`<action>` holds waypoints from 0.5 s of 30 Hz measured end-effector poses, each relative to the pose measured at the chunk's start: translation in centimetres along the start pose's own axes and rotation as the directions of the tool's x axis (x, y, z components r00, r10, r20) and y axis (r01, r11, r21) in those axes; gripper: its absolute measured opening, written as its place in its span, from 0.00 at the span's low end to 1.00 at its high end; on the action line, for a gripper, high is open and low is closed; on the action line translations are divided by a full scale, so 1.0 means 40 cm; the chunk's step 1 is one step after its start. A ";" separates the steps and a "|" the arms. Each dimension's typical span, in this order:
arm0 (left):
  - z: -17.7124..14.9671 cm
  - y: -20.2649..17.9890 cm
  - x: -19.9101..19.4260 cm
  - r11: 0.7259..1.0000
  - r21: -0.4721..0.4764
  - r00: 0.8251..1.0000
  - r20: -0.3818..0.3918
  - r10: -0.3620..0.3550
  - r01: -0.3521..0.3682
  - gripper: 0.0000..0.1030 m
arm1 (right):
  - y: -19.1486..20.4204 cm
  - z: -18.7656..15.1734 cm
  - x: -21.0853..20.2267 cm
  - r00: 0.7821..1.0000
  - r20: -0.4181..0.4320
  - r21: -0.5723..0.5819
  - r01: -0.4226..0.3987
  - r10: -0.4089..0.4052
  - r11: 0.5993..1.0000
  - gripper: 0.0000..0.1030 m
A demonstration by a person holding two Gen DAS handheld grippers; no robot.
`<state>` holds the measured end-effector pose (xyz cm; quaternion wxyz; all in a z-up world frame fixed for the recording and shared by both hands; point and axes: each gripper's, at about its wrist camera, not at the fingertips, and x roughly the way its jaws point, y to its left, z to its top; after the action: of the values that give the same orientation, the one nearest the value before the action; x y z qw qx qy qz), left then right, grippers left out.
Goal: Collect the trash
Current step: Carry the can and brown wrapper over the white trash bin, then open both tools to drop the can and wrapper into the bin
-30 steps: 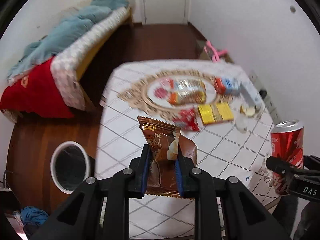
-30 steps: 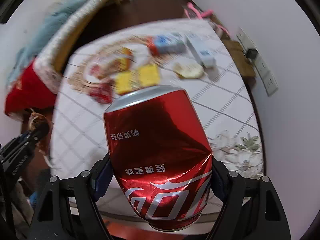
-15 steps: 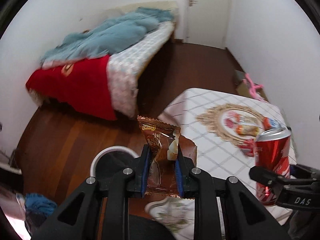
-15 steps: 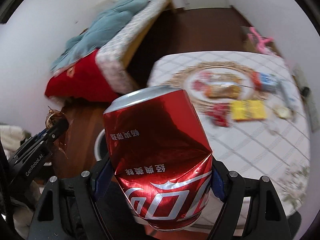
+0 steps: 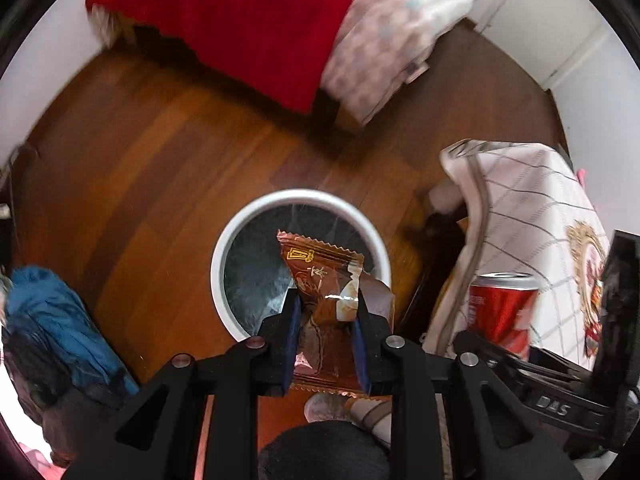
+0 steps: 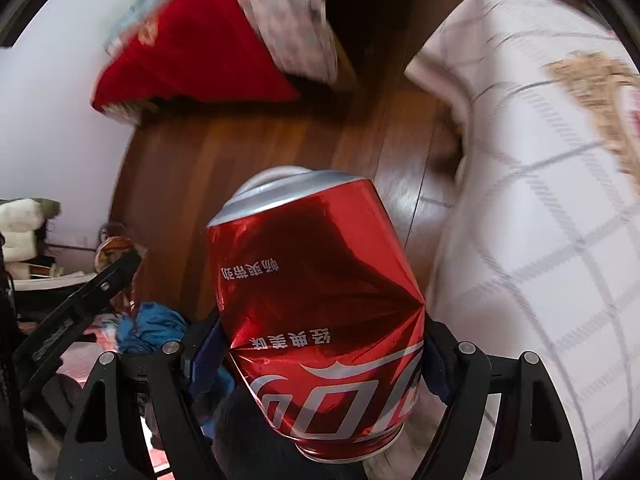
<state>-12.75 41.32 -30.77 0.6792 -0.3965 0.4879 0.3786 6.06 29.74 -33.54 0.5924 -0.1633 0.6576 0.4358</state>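
My left gripper [image 5: 325, 320] is shut on a brown snack wrapper [image 5: 323, 276] and holds it above a white-rimmed trash bin [image 5: 236, 236] lined with a dark bag on the wooden floor. My right gripper [image 6: 320, 344] is shut on a dented red cola can [image 6: 316, 300]; the can also shows in the left wrist view [image 5: 500, 308], to the right of the bin and beside the table edge. The left gripper shows at the left of the right wrist view [image 6: 112, 268] with the wrapper's edge in it.
A table with a white checked cloth [image 5: 528, 216] stands right of the bin. A bed with a red blanket [image 5: 256, 20] lies beyond. Blue cloth [image 5: 52, 320] lies on the floor at the left. My foot [image 5: 348, 408] is below the left gripper.
Both grippers swung left and down, away from the table top toward the floor. The bin now sits directly beneath the wrapper. Both grips are unchanged.
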 end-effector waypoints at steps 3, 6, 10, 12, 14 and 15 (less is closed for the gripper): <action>0.023 0.030 0.063 0.999 -0.040 0.999 -0.038 -0.002 0.000 0.22 | 0.025 0.044 0.111 0.998 -0.065 0.000 0.013 -0.013 1.000 0.80; 0.043 0.053 0.106 0.997 -0.070 0.998 -0.069 0.003 -0.008 0.24 | 0.049 0.083 0.184 0.995 -0.099 -0.013 0.026 -0.027 1.000 0.80; 0.058 0.098 0.128 0.994 -0.106 0.993 -0.117 0.026 -0.039 0.55 | 0.066 0.136 0.254 0.990 -0.132 -0.030 0.039 -0.043 0.999 0.81; 0.062 0.118 0.137 0.993 -0.102 0.990 -0.132 0.053 -0.067 0.89 | 0.074 0.160 0.288 0.984 -0.173 -0.042 0.044 -0.050 0.998 0.81; 0.056 0.146 0.131 0.991 -0.096 0.985 -0.154 0.079 -0.095 0.89 | 0.083 0.175 0.326 0.975 -0.213 -0.069 0.053 -0.067 0.996 0.83; 0.052 0.153 0.137 0.989 -0.091 0.980 -0.172 0.096 -0.112 0.90 | 0.090 0.183 0.347 0.968 -0.234 -0.084 0.074 -0.092 0.994 0.88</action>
<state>-16.22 46.35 -36.67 0.5944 -0.4345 0.5436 0.4031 4.70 41.60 -44.35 0.5207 -0.2635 0.6995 0.4125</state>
